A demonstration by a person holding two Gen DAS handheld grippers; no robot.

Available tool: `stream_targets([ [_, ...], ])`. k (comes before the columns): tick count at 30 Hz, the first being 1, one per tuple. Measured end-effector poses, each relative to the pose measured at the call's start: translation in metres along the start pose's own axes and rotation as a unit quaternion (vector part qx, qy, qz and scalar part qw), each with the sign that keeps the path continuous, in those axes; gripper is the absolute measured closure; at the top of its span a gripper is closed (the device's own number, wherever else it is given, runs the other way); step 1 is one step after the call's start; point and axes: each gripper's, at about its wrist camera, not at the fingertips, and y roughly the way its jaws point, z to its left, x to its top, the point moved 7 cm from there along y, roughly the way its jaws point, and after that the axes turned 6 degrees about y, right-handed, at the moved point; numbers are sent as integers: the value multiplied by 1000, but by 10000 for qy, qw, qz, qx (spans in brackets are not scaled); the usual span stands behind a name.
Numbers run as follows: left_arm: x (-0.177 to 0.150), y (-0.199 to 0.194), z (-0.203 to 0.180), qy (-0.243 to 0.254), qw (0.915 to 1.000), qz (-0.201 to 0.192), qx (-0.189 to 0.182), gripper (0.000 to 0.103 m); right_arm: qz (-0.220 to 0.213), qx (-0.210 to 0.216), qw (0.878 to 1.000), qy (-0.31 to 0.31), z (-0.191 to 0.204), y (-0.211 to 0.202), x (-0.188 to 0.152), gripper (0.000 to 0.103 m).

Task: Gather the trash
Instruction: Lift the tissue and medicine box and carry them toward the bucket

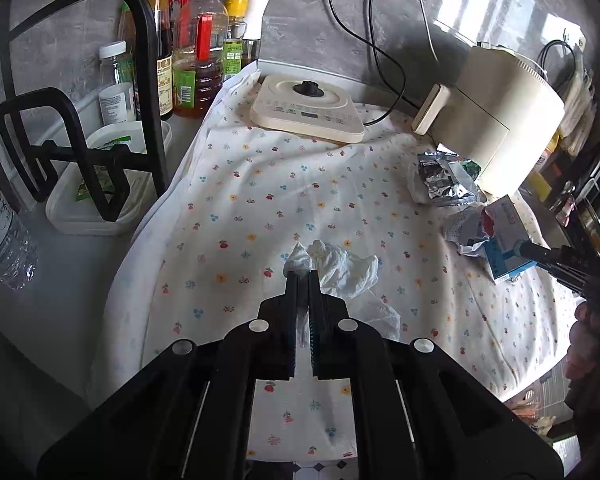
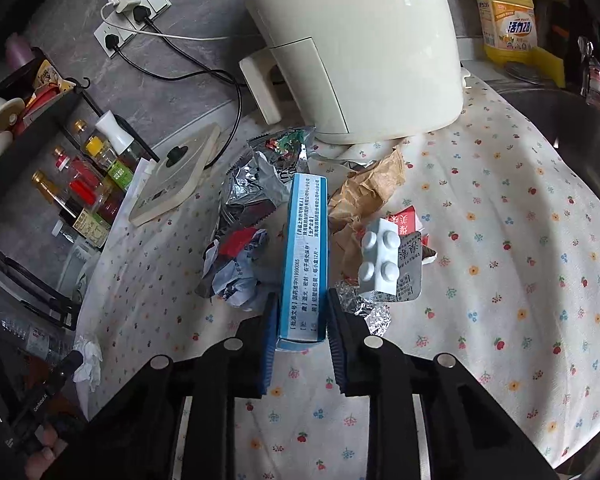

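Observation:
My left gripper is shut on a crumpled white tissue lying on the floral cloth. My right gripper is shut on a blue and white medicine box, which stands between its pads; the box also shows in the left wrist view. Around the box lie a silver foil wrapper, a crumpled red and white paper, a brown paper bag, a white toy brick and a blister pack. The tissue and left gripper show at the right wrist view's lower left.
A cream air fryer stands behind the trash. A cream induction base sits at the back of the cloth. Sauce and oil bottles, a black wire rack and a plastic tub stand to the left. A metal sink lies right.

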Motion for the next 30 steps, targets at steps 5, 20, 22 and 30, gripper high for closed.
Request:
stream_targets([
  [5, 4, -8, -10, 16, 9999, -137, -69, 97, -273, -7, 9993, -274, 8, -26, 5, 82],
  [20, 2, -41, -90, 425, 9972, -383, -487, 97, -920, -146, 9955, -191, -48, -140, -11, 82],
  [22, 0, -47, -104, 515, 9963, -403, -551, 97, -994, -208, 9948, -73, -65, -156, -18, 82],
  [30, -19, -66, -156, 790, 9930, -365, -795, 97, -1156, -521, 9912, 386, -134, -213, -55, 82],
])
